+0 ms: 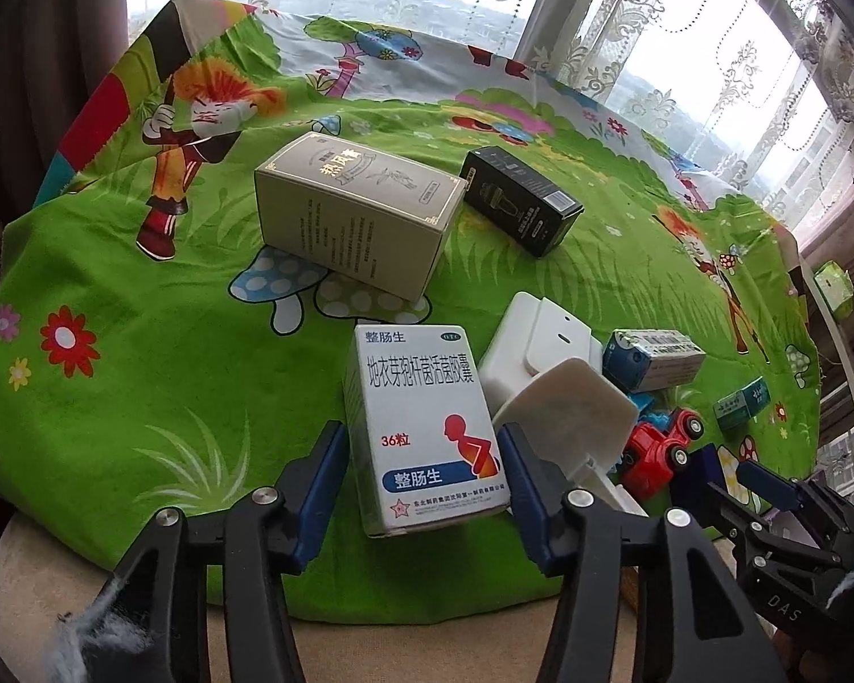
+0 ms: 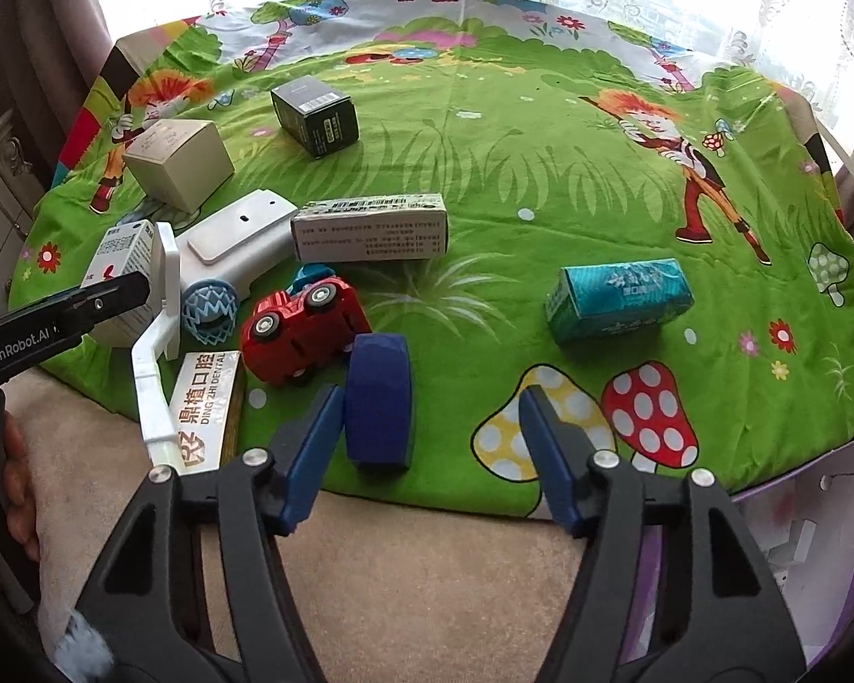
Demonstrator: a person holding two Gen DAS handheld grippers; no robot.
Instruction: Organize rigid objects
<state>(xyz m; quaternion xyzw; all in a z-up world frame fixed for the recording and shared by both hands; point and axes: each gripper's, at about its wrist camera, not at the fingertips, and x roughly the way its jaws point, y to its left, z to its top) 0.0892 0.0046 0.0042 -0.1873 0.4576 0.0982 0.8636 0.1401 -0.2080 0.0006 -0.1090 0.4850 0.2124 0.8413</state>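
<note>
While white box (image 1: pixel 427 393) points lengthwise away | left gripper (image 1: pixel 422 441) seemingly clamps it | right gripper (image 2: pixel 431 398) apart

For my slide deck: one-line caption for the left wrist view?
Left gripper straddles a white medicine box on the green cloth.

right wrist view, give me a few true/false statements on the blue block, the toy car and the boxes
1. The dark blue block lies between the right gripper's fingers. True; only the left pad looks close to it.
2. The red toy car stands on its wheels. False; it is tipped on its side.
3. The teal box lies apart from the clutter. True.
4. The black box is stacked on the beige box. False; both rest separately on the green cloth.
5. The left gripper is empty. False; a white medicine box sits between its pads.
</note>
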